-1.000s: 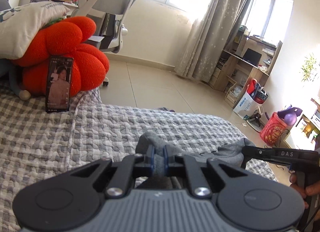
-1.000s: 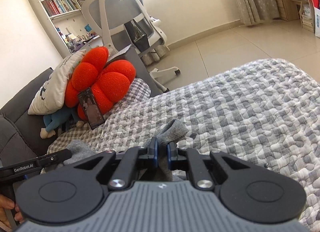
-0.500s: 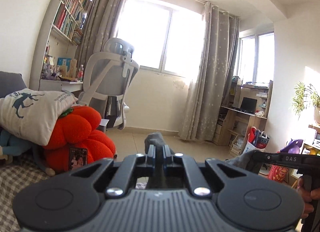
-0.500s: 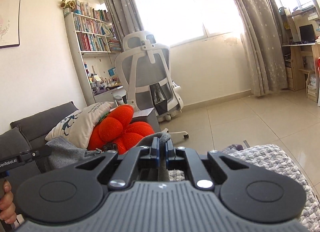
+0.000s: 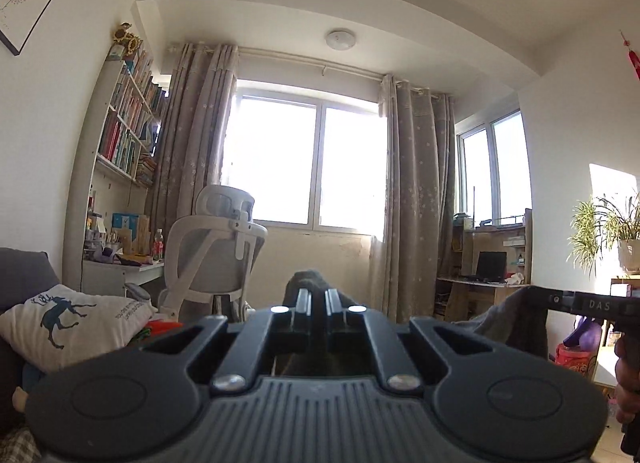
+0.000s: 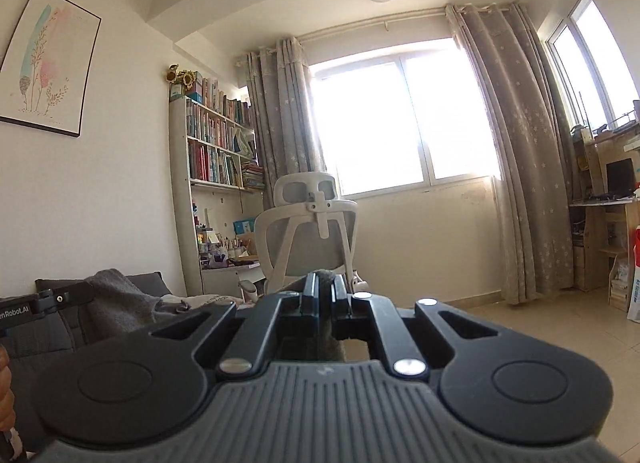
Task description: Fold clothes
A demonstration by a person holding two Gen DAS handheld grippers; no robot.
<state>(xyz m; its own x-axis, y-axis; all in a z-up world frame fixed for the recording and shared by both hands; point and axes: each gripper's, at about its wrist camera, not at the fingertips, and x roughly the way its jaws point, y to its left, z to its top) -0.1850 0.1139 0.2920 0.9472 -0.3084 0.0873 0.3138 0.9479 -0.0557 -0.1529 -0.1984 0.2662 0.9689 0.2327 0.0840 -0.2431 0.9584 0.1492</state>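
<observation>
While both wrist cameras point level across the room, each one has its own black gripper body filling the lower half of the frame and hiding whatever lies beneath. The left gripper (image 5: 313,295) has its jaws pinched together on a bunch of the grey garment (image 5: 306,280), which pokes up just past the tips. The right gripper (image 6: 323,287) is likewise clamped on grey cloth, a strip of it running down between the jaws. Seen from the left wrist, the right gripper appears at the right edge with more of the garment draped from it; seen from the right wrist, the left gripper appears at the left edge with the cloth hanging in folds below it, so the garment is held in the air between the two. Straight ahead stands a white office chair (image 6: 310,239), backed by a bright window (image 6: 404,119) flanked by grey curtains (image 6: 516,151). A bookshelf (image 6: 218,151) full of books rises to the left, above a cluttered desk. A white cushion (image 5: 68,323) printed with a deer rests at the lower left, and potted plants (image 5: 604,227) stand at the right.
</observation>
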